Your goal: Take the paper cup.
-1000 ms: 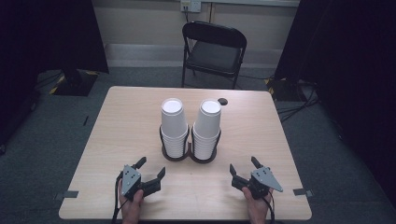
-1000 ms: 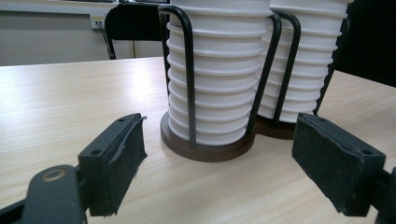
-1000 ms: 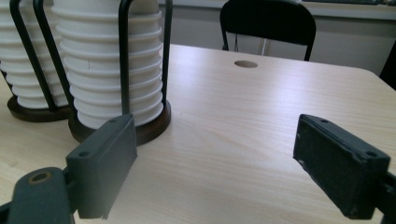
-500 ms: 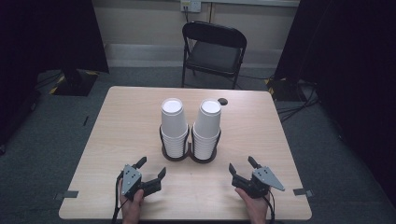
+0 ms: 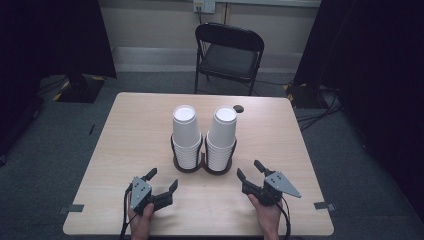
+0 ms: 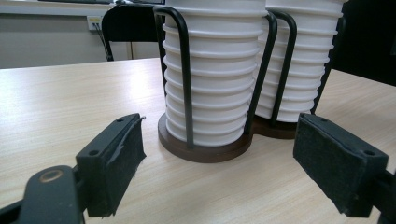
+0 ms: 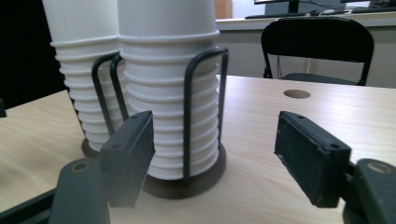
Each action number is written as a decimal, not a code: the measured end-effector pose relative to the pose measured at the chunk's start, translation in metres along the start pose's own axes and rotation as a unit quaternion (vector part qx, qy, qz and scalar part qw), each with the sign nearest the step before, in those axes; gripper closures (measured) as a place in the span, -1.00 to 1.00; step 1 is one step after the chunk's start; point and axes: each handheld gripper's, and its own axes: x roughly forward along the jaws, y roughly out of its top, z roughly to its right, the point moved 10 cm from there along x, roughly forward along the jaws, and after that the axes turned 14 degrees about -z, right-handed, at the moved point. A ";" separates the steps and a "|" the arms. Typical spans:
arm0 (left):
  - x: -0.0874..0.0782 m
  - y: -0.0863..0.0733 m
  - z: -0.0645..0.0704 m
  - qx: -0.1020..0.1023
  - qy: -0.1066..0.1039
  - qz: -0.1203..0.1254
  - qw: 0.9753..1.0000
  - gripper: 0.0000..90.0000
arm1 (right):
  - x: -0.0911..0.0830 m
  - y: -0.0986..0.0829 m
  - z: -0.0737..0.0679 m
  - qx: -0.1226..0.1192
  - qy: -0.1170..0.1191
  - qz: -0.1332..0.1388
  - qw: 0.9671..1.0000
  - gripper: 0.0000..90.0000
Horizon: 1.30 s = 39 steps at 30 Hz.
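Two tall stacks of white paper cups stand side by side in a black wire holder point(image 5: 202, 167) at the table's middle: the left stack point(image 5: 186, 132) and the right stack point(image 5: 222, 135). My left gripper point(image 5: 162, 178) rests near the front edge, open, nothing between its pads. It looks at the left stack point(image 6: 215, 70), a short way ahead. My right gripper point(image 5: 249, 169) is open too, just right of the holder's base. In the right gripper view the right stack point(image 7: 168, 93) rises close behind the left pad point(image 7: 130, 154).
A light wooden table point(image 5: 130, 130) carries the holder. A round cable hole point(image 5: 238, 108) lies behind the right stack. A black folding chair point(image 5: 227, 55) stands beyond the far edge. Dark curtains flank the room on both sides.
My right gripper has crept slightly forward and left, toward the holder. The left gripper and the cups have stayed put.
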 end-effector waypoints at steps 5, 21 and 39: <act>0.000 0.000 0.001 0.003 -0.001 -0.001 1.000 -0.65 | -0.002 0.010 -0.007 -0.007 0.014 0.000 1.000 -0.37; 0.000 0.000 0.003 0.014 0.001 -0.002 1.000 -0.64 | 0.002 0.040 -0.006 -0.012 0.012 -0.006 1.000 -0.68; -0.001 0.000 0.002 0.018 0.003 0.001 1.000 -0.64 | 0.012 0.086 -0.016 -0.026 0.050 -0.009 0.998 -0.62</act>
